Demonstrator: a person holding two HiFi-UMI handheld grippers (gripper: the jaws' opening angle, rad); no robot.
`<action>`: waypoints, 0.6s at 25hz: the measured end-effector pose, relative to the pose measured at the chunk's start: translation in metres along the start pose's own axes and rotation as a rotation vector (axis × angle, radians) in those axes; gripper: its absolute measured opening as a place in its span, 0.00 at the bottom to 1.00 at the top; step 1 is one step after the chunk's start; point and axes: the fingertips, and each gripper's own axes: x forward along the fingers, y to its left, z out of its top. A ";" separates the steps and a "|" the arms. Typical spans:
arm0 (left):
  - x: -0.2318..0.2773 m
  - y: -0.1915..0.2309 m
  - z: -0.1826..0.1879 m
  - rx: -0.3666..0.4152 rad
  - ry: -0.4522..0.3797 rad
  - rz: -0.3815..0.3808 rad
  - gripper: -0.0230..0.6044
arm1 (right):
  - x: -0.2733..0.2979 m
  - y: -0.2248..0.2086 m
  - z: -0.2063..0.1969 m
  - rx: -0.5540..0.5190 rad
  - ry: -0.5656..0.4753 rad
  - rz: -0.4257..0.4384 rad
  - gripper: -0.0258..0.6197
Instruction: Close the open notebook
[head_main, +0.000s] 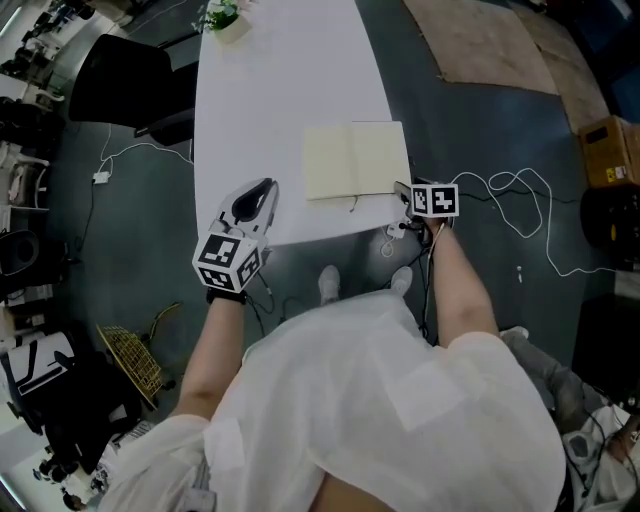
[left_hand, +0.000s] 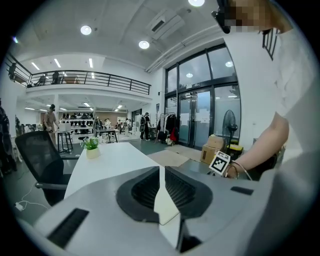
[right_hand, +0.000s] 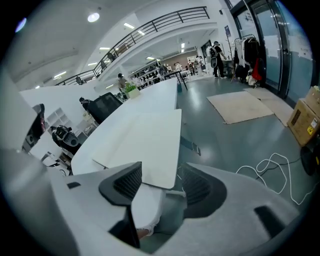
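Notebook (head_main: 355, 160) lies open on the white tabletop (head_main: 260, 90); right claw (right_hand: 161, 178) gapes wide around its near corner, left claw (left_hand: 161, 170) closed nearby.

One notebook (head_main: 355, 160), one table (head_main: 262, 90), two claws (head_main: 256, 203) (head_main: 403, 192), one plant (head_main: 221, 17)
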 end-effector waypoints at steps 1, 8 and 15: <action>0.001 -0.001 0.000 0.001 0.003 0.000 0.09 | 0.002 -0.001 -0.002 0.009 0.011 0.008 0.43; 0.003 -0.007 -0.003 0.019 0.018 -0.004 0.09 | 0.011 -0.003 -0.008 0.056 0.046 0.049 0.44; -0.001 -0.011 -0.006 0.021 0.021 -0.013 0.09 | 0.010 0.002 -0.007 0.049 0.061 0.056 0.40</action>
